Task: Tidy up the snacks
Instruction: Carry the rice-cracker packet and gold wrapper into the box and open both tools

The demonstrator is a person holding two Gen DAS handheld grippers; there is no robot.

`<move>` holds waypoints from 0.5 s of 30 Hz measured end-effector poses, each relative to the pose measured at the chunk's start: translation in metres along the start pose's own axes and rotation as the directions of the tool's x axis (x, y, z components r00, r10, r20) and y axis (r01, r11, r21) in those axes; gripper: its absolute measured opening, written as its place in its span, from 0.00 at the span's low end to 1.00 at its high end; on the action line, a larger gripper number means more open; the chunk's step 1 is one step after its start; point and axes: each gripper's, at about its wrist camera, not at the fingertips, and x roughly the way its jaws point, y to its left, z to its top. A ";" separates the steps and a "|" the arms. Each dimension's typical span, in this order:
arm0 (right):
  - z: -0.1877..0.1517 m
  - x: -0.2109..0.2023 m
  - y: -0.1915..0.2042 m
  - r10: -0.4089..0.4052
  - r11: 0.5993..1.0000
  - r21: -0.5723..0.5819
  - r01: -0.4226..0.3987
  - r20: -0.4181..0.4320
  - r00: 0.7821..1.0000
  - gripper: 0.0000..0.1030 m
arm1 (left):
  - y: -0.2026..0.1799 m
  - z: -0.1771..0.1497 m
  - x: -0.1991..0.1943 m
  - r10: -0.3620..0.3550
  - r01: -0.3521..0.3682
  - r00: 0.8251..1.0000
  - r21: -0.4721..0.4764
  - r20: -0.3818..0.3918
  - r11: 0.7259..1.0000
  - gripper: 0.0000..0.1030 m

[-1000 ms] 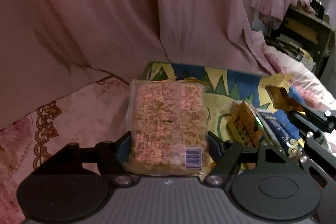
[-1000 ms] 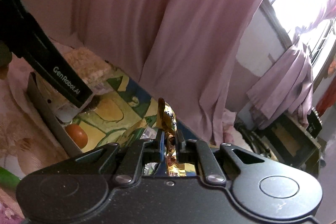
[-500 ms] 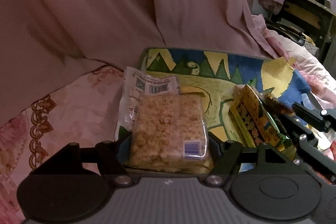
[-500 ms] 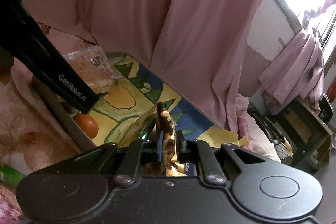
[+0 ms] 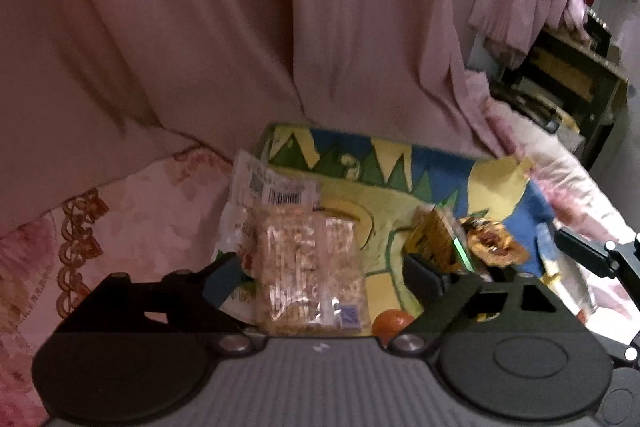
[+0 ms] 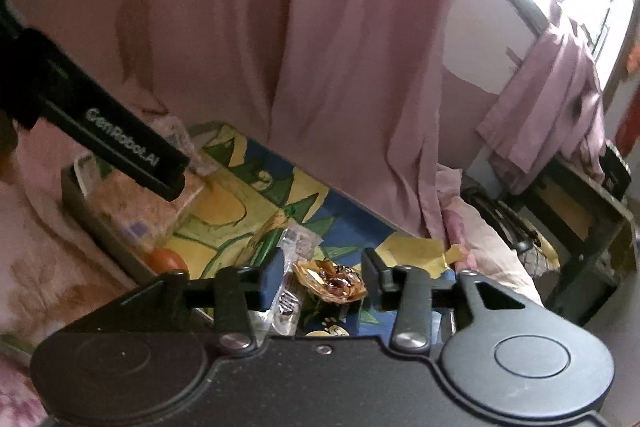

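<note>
A clear pack of puffed-rice cake (image 5: 310, 275) lies in the colourful cartoon-print tray (image 5: 360, 155), on top of a white barcoded packet (image 5: 272, 187). My left gripper (image 5: 324, 275) is open, its jaws wide on either side of the pack. It also shows in the right wrist view (image 6: 140, 203). My right gripper (image 6: 322, 277) is open above a gold-wrapped snack (image 6: 330, 281) that rests in the tray (image 6: 256, 167). That snack shows in the left wrist view (image 5: 490, 243) beside a yellow snack packet (image 5: 436, 241).
An orange fruit (image 5: 390, 323) sits at the tray's near edge, also in the right wrist view (image 6: 166, 259). A pink curtain (image 5: 240, 27) hangs behind the tray. The tray rests on a floral pink bedspread (image 5: 132, 211). A dark shelf (image 6: 576, 211) stands at the right.
My left gripper lowered the rice-cake pack into the tray and opened off it. My right gripper lowered the gold-wrapped snack into the tray and opened.
</note>
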 end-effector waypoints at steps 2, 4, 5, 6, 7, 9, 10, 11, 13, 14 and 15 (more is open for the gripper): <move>0.003 -0.008 -0.008 0.002 0.999 0.046 -0.002 0.004 1.000 0.54 | -0.001 0.002 -0.010 0.000 0.000 1.000 -0.007 0.031 1.000 0.96; 0.005 -0.016 -0.016 -0.001 0.996 0.085 0.000 0.012 1.000 0.58 | -0.001 0.004 -0.022 0.003 -0.002 0.998 -0.012 0.065 1.000 0.97; 0.006 -0.021 -0.020 -0.004 0.994 0.106 0.002 0.018 1.000 0.61 | -0.002 0.005 -0.027 0.005 -0.004 0.997 -0.014 0.081 1.000 0.98; 0.006 -0.026 -0.024 -0.008 0.992 0.123 0.004 0.026 1.000 0.63 | -0.002 0.005 -0.034 0.009 -0.008 0.995 -0.017 0.099 1.000 0.99; 0.007 -0.032 -0.028 -0.015 0.990 0.139 0.009 0.040 0.999 0.66 | -0.003 0.005 -0.039 0.015 -0.013 0.994 -0.018 0.112 1.000 0.99; 0.008 -0.043 -0.034 -0.031 0.988 0.156 0.020 0.066 0.997 0.72 | -0.003 0.004 -0.051 0.024 -0.022 0.990 -0.017 0.138 1.000 0.99; 0.009 -0.049 -0.036 -0.037 0.986 0.165 0.024 0.076 0.996 0.74 | -0.004 0.004 -0.058 0.029 -0.027 0.988 -0.014 0.154 1.000 0.99; 0.009 -0.055 -0.039 -0.040 0.984 0.177 0.024 0.086 0.995 0.76 | -0.005 0.003 -0.063 0.034 -0.032 0.985 -0.011 0.167 0.999 0.99; 0.009 -0.067 -0.043 -0.038 0.980 0.197 0.017 0.103 0.994 0.81 | -0.006 0.001 -0.074 0.042 -0.041 0.980 -0.006 0.193 0.999 0.99; 0.009 -0.073 -0.045 -0.037 0.979 0.204 0.014 0.112 0.993 0.83 | -0.007 0.000 -0.079 0.045 -0.045 0.978 -0.003 0.205 0.999 1.00; 0.009 -0.078 -0.047 -0.040 0.978 0.209 0.014 0.121 0.992 0.84 | -0.007 -0.002 -0.084 0.048 -0.049 0.975 0.000 0.217 0.999 1.00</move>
